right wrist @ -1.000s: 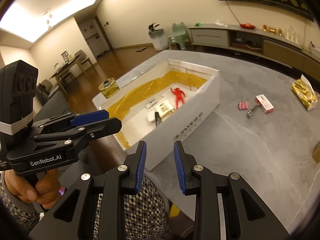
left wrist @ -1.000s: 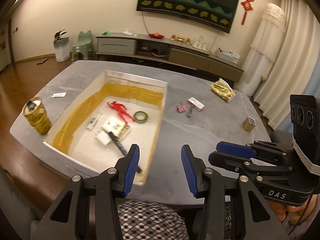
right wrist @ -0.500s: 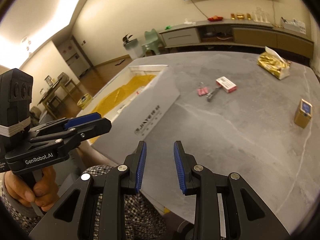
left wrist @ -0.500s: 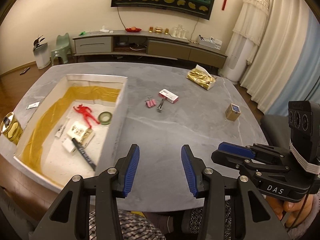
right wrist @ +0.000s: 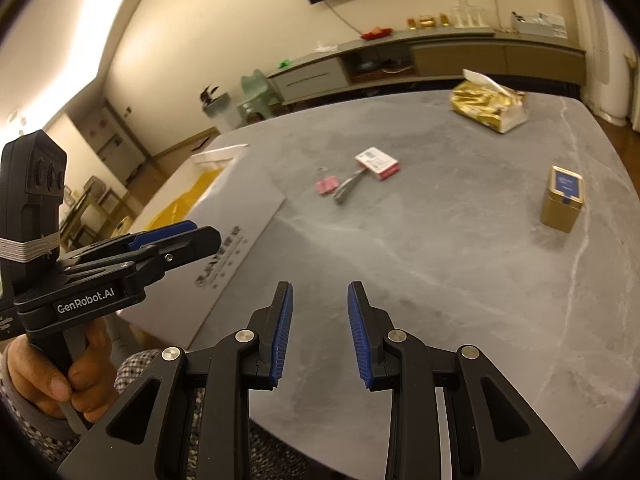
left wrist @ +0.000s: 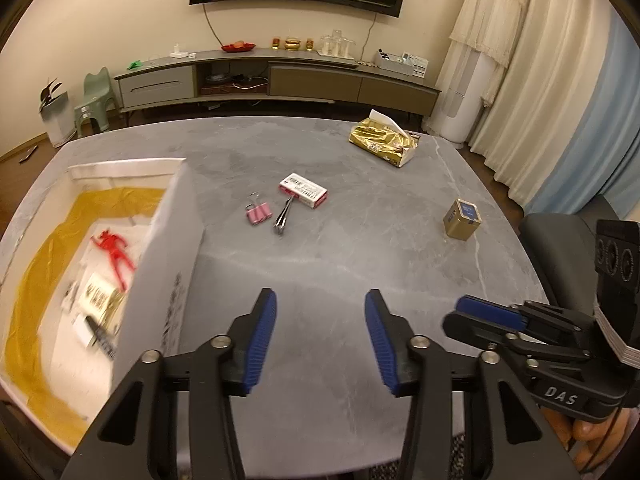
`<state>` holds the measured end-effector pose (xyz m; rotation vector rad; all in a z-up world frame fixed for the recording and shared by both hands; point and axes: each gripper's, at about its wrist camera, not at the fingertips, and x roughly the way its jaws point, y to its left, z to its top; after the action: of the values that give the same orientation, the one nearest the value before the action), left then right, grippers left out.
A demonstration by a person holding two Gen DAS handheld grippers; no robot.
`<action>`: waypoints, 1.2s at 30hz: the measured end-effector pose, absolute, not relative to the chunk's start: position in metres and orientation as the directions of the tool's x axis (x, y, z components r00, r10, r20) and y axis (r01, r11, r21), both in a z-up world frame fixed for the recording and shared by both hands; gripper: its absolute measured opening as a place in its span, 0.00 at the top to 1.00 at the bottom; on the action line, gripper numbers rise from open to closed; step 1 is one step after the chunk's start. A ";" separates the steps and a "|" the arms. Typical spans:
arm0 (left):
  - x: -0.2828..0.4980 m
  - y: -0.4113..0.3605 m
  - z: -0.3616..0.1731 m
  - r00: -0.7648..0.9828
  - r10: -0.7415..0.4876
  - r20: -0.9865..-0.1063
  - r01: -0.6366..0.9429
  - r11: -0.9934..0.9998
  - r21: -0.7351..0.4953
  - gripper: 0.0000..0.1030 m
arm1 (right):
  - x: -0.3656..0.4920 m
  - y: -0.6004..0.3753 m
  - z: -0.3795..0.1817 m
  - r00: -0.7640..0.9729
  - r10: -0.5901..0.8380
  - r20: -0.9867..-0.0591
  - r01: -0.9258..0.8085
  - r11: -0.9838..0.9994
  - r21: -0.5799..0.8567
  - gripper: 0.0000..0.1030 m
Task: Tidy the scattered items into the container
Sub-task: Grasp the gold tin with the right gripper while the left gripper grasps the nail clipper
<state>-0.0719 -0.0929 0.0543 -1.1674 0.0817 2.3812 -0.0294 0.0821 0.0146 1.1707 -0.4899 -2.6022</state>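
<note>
Our left gripper (left wrist: 320, 332) and right gripper (right wrist: 320, 328) hang empty, fingers apart, above grey table (left wrist: 360, 248); white box (left wrist: 168, 248) left.

A grey marble-look table (left wrist: 360, 264) holds a white box (left wrist: 168, 264) at its left. Near the middle lie a pink binder clip (left wrist: 259, 214), metal tweezers (left wrist: 283, 216) and a small red-and-white box (left wrist: 303, 190). A gold tissue pack (left wrist: 383, 142) and gold tin (left wrist: 462, 220) sit to the right.

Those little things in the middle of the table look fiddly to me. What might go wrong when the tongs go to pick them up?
The pink binder clip, metal clip and small red-and-white box lie close together, so grabbing one may well knock another aside.

The metal clip lies flat and thin; the open right tongs could slip off it.

The white container has a tall wall, so a low carry might bump it.
</note>
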 end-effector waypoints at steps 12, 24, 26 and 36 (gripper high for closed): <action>-0.164 -0.058 0.001 -0.522 0.362 -0.773 -0.394 -0.905 -0.158 0.49 | -0.073 0.142 -0.007 -0.665 -0.274 -0.695 -0.029 -0.920 0.391 0.66; -0.239 -0.038 -0.067 -0.491 0.326 -0.808 -0.370 -0.918 -0.145 0.49 | -0.079 0.225 -0.031 -0.694 -0.036 -0.719 -0.271 -0.912 0.308 0.50; -0.242 -0.040 -0.073 -0.491 0.324 -0.809 -0.362 -0.920 -0.149 0.49 | -0.082 0.233 -0.034 -0.691 -0.007 -0.723 -0.291 -0.913 0.287 0.48; -0.250 -0.040 -0.079 -0.503 0.338 -0.796 -0.394 -0.909 -0.137 0.49 | -0.125 0.239 -0.045 -0.649 0.155 -0.745 -0.350 -0.930 0.111 0.42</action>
<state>-0.2496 -0.0401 -0.0793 -1.2549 0.0867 2.4067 -0.1251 0.2387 -0.0450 1.3642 -0.4272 -3.1110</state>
